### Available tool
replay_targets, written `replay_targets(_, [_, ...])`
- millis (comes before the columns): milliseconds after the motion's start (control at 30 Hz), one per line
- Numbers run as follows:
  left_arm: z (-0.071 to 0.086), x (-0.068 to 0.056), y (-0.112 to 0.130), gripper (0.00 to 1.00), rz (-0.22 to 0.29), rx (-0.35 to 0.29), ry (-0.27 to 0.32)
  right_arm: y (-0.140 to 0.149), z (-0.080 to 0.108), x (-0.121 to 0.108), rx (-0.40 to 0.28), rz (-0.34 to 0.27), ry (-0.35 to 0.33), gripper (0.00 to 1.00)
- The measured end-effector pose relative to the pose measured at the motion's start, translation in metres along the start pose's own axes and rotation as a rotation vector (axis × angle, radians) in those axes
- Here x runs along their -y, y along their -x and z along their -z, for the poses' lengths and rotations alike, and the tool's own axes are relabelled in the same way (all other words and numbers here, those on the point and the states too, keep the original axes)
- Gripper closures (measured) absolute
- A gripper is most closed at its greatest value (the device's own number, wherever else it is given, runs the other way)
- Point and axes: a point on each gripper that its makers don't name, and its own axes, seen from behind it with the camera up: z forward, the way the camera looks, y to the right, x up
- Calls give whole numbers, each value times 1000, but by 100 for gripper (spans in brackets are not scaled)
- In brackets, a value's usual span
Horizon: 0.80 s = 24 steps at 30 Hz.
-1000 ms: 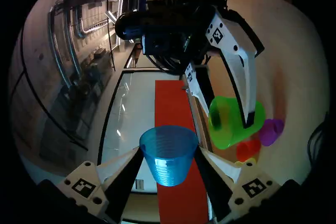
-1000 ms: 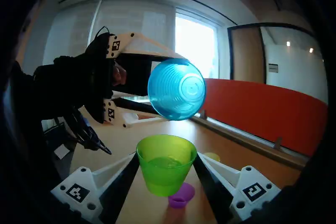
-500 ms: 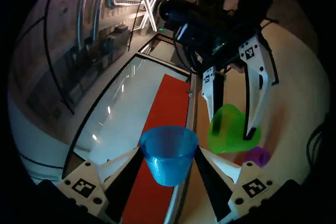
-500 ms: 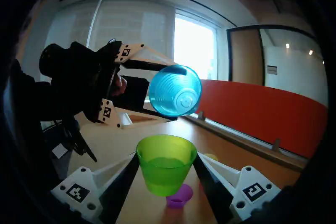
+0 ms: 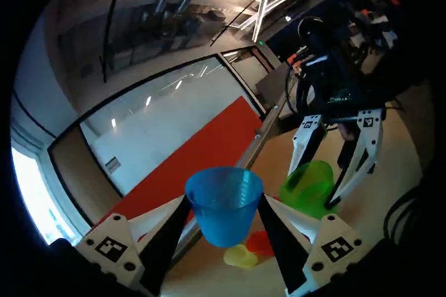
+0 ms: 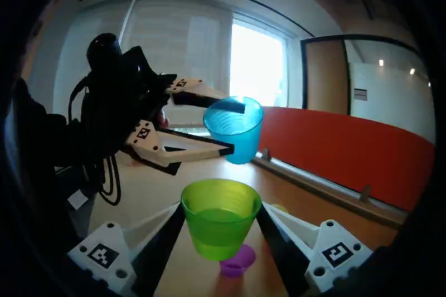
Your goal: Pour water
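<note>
My left gripper (image 5: 223, 216) is shut on a blue cup (image 5: 224, 203), held nearly upright with its mouth up. In the right gripper view that left gripper (image 6: 234, 130) holds the blue cup (image 6: 235, 130) above and just behind the green cup. My right gripper (image 6: 221, 230) is shut on a green cup (image 6: 221, 223) with liquid in its lower part. In the left gripper view the right gripper (image 5: 312, 199) with the green cup (image 5: 308, 188) stands farther off over the wooden table (image 5: 384, 185).
A purple cup (image 6: 238, 261) sits on the table (image 6: 167, 185) below the green cup. A yellow cup (image 5: 241, 256) and a red one (image 5: 260, 241) lie on the table in front of me. A red partition (image 6: 357, 152) runs along the table's far edge.
The left gripper has turned the blue cup back from tipped, bottom toward the right camera, to nearly upright. The green cup has stayed in place in the right gripper.
</note>
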Motion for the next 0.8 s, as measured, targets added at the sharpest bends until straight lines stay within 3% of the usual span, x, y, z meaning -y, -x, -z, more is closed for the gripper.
replay_targets(100, [-1, 2, 3, 16, 92, 3, 2, -1, 0, 1, -2, -1, 0, 9])
replay_targets(300, [-4, 1, 27, 16, 280, 68, 24, -2, 0, 2, -2, 8, 6, 9])
replay_targets(467, [-3, 2, 35, 16, 405, 82, 33, -2, 0, 3, -5, 7, 9, 9])
replay_targets(600, [-1, -3, 37, 16, 471, 92, 57, -1, -1, 3, -1, 7, 10, 9])
replay_targets(800, [3, -9, 44, 16, 490, 125, 79, 2, 0, 4, 16, 6, 5, 9])
